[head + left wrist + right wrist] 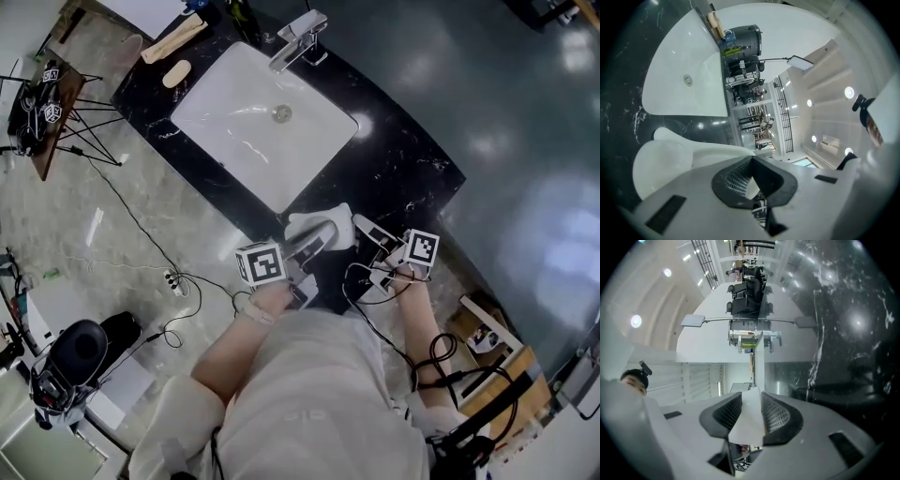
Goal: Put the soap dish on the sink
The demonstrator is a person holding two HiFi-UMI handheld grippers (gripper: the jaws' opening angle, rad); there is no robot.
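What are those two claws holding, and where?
The white soap dish: the left gripper pinches its rim, and the right gripper clamps a thin white edge, apparently the dish's other side.

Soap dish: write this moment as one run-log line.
soap dish: over counter | left gripper: gripping dish | right gripper: gripping dish

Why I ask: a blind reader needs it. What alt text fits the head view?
Seen from above, a person's left tool and right tool hold a white soap dish at the near edge of a black marble counter, beside its white sink and chrome tap.
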